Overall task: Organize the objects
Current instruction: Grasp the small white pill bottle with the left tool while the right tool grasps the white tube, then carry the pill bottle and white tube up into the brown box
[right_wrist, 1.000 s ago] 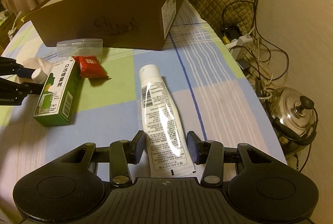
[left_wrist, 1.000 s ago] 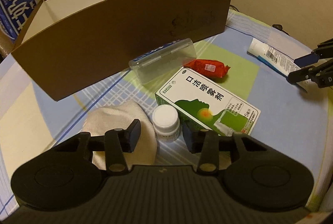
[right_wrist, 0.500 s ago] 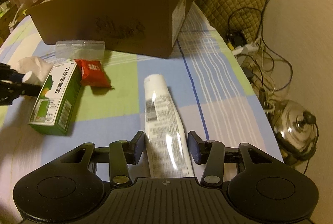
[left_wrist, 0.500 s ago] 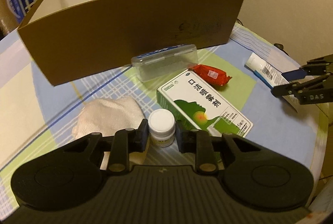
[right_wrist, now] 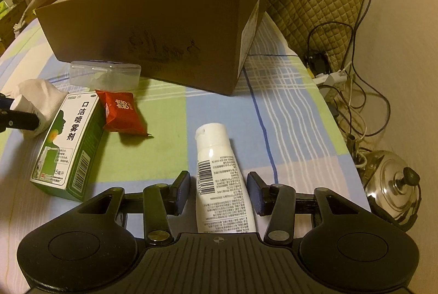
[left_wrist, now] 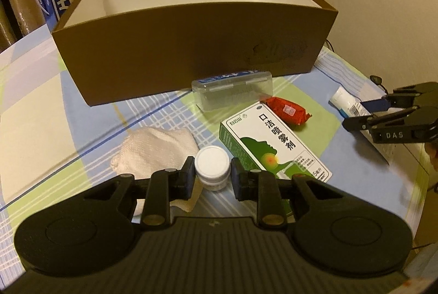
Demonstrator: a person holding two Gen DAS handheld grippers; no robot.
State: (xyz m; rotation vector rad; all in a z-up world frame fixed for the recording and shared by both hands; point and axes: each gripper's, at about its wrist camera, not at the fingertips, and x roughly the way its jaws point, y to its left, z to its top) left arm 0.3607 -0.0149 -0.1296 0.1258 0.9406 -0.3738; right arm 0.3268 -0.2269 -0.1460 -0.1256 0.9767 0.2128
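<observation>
Brown box point(left_wrist: 191, 47): rigid, open-topped, at worktop rear. Tube point(right_wrist: 221, 173): soft, slick; lies between right gripper point(right_wrist: 219, 191) jaws, open; grip mid-body. Small bottle point(left_wrist: 212, 166): light, rigid; left gripper point(left_wrist: 213, 179) jaws closed on its sides.

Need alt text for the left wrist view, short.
The left gripper straddles a small white-capped bottle on a checked cloth, its fingers close beside the cap. Beyond lie a folded white towel, a green medicine box, a red packet, a clear plastic case and an open brown box.
</observation>
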